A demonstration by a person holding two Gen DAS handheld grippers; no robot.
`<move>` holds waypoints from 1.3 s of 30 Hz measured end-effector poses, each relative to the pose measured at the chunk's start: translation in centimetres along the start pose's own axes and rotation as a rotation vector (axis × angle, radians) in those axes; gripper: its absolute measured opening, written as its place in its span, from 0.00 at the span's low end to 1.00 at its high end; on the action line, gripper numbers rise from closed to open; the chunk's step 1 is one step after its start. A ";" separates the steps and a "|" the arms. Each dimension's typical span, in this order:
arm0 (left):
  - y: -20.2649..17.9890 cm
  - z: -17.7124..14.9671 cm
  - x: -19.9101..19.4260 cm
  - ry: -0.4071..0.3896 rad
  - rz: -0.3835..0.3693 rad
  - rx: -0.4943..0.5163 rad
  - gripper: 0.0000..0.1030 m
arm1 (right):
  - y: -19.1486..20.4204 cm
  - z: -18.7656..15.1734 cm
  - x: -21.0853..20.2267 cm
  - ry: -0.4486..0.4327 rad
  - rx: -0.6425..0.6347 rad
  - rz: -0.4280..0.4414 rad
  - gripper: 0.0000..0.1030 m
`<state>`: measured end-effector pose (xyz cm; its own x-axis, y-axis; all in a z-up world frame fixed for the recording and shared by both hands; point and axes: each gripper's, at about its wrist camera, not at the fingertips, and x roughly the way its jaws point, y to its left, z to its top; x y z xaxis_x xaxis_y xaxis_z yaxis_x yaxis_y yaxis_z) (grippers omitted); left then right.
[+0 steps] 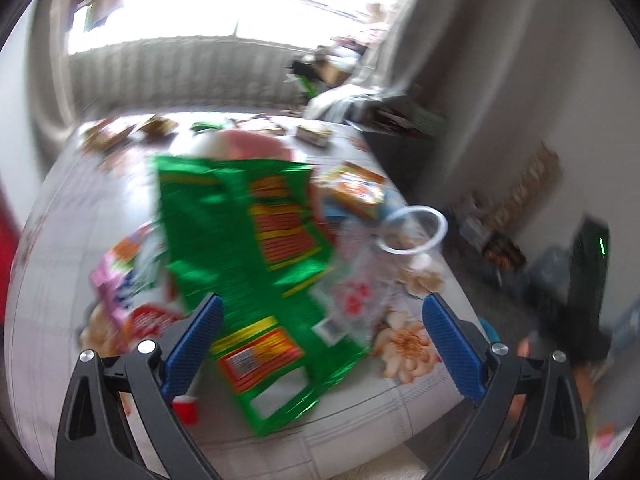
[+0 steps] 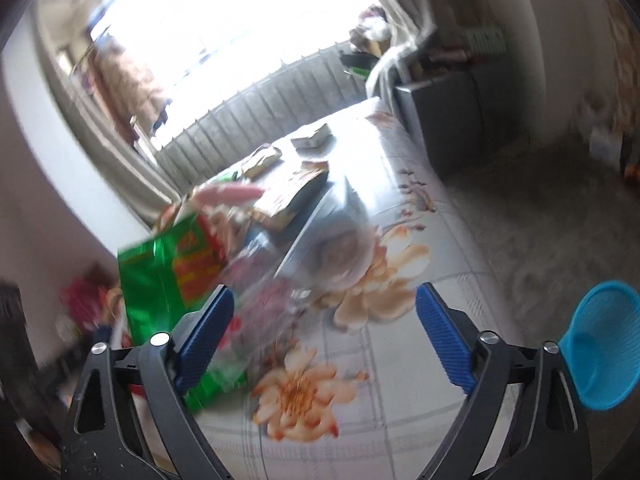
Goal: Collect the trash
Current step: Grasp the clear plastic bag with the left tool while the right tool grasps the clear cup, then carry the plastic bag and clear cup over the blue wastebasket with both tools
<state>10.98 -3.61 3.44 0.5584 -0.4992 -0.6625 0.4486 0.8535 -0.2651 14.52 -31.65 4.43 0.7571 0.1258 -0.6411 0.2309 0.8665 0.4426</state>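
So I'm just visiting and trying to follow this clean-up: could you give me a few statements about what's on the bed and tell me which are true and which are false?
1. Both grippers, left gripper and right gripper, stand open. True.
2. The big snack bag is blue. False: it is shiny green with red and yellow print.
3. A clear plastic cup lies on the flowered bedsheet. True.
4. The blue basket sits in the middle of the bed. False: it is at the right edge of the right wrist view, off the sheet.

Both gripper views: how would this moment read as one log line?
left gripper: open, empty | right gripper: open, empty | green wrapper: on bed | blue basket: right edge
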 end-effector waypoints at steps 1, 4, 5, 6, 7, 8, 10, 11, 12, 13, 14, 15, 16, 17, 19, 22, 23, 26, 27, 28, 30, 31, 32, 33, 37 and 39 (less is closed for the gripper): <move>-1.0 0.4 0.8 0.008 0.000 0.037 0.94 | -0.6 1.0 0.4 0.003 0.029 0.009 0.81; -2.5 1.4 3.3 0.049 0.003 0.092 0.81 | -1.1 2.9 1.8 0.027 0.059 0.019 0.74; -2.3 1.6 4.0 0.064 -0.003 0.094 0.79 | -1.1 3.7 2.7 0.041 0.065 0.029 0.73; -2.4 1.9 4.8 0.079 -0.011 0.092 0.74 | -1.0 4.3 3.5 0.054 0.070 0.042 0.71; -2.5 2.3 6.0 0.110 -0.025 0.082 0.71 | -0.9 4.7 4.0 0.061 0.071 0.047 0.69; -2.6 2.6 6.7 0.130 -0.035 0.078 0.71 | -0.8 5.1 4.7 0.066 0.072 0.052 0.68; -2.8 3.0 8.3 0.171 -0.044 0.073 0.67 | -0.6 5.8 6.2 0.083 0.060 0.044 0.66; -2.6 3.0 9.1 0.194 -0.037 0.071 0.66 | -0.5 6.1 6.8 0.094 0.051 0.039 0.64; -2.5 3.0 9.7 0.215 -0.033 0.069 0.62 | -0.5 6.2 7.4 0.107 0.043 0.033 0.60; -2.5 3.0 10.5 0.240 -0.024 0.067 0.57 | -0.5 6.2 8.0 0.126 0.036 0.023 0.58; -2.4 3.0 11.0 0.261 -0.016 0.069 0.54 | -0.7 6.1 8.5 0.153 0.034 0.010 0.51; -2.4 2.9 11.3 0.274 -0.014 0.070 0.48 | -1.0 5.9 8.7 0.170 0.037 0.007 0.45; -2.4 2.8 11.5 0.287 -0.015 0.072 0.43 | -1.2 5.7 8.6 0.181 0.041 0.005 0.43; -2.4 2.8 11.5 0.291 -0.015 0.077 0.41 | -1.5 5.3 8.2 0.181 0.042 -0.001 0.40; -2.5 2.6 11.5 0.300 0.001 0.102 0.33 | -2.0 4.6 7.1 0.170 0.030 -0.028 0.35; -2.8 2.2 11.6 0.329 0.010 0.124 0.22 | -2.9 3.9 5.9 0.173 0.035 -0.043 0.24; -2.9 2.1 11.6 0.335 0.008 0.128 0.20 | -3.4 3.5 5.5 0.173 0.041 -0.052 0.19; -3.3 1.8 11.6 0.352 0.000 0.144 0.10 | -4.4 2.8 4.7 0.172 0.061 -0.070 0.09; -3.3 1.7 11.7 0.354 -0.004 0.146 0.06 | -4.7 2.6 4.6 0.170 0.071 -0.072 0.07; -3.4 1.7 11.7 0.355 -0.012 0.143 0.03 | -5.0 2.4 4.5 0.168 0.082 -0.069 0.07; -3.4 1.6 11.4 0.351 -0.025 0.132 0.00 | -5.5 2.1 4.0 0.155 0.100 -0.069 0.06; -3.5 1.7 11.3 0.344 -0.032 0.124 0.00 | -5.6 2.1 3.8 0.146 0.101 -0.069 0.06; -3.5 1.8 11.0 0.335 -0.037 0.119 0.00 | -5.6 2.1 3.6 0.137 0.103 -0.071 0.05; -3.5 1.9 10.8 0.326 -0.039 0.110 0.00 | -5.6 2.1 3.2 0.126 0.105 -0.074 0.05; -4.0 2.5 9.5 0.270 -0.090 0.096 0.00 | -5.7 2.3 2.1 0.090 0.109 -0.083 0.05; -4.5 2.4 8.7 0.262 -0.124 0.112 0.09 | -5.8 2.2 1.8 0.080 0.109 -0.082 0.05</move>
<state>15.54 -12.14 0.57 0.3021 -0.5306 -0.7919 0.5843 0.7595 -0.2860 15.97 -37.49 2.11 0.6831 0.0983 -0.7237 0.3582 0.8184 0.4494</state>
